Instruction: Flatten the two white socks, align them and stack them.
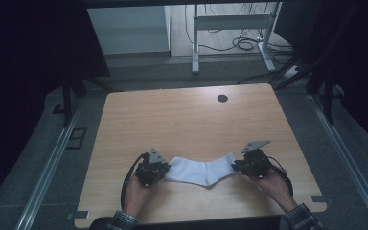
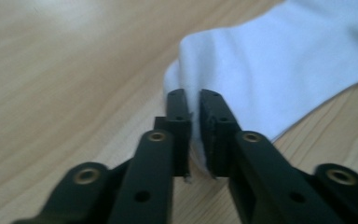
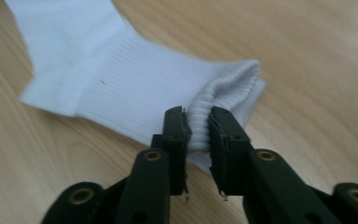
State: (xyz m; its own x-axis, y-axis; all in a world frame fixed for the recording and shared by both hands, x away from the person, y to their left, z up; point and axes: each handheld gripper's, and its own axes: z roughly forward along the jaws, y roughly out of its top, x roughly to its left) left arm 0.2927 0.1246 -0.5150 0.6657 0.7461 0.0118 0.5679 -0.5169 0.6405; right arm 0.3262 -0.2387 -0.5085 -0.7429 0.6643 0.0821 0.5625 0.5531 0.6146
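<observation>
White sock (image 1: 202, 171) stretched between two hand-held grippers on a wooden table (image 1: 182, 120).

At the left, the left gripper (image 1: 165, 167) has its jaws nearly closed, pinching the sock's toe end (image 2: 193, 126). The sock lies flat near the table's front edge, bent at the heel. At the right, the right gripper (image 1: 235, 165) clamps the ribbed cuff (image 3: 200, 126), bunching it between close-set jaws.
</observation>
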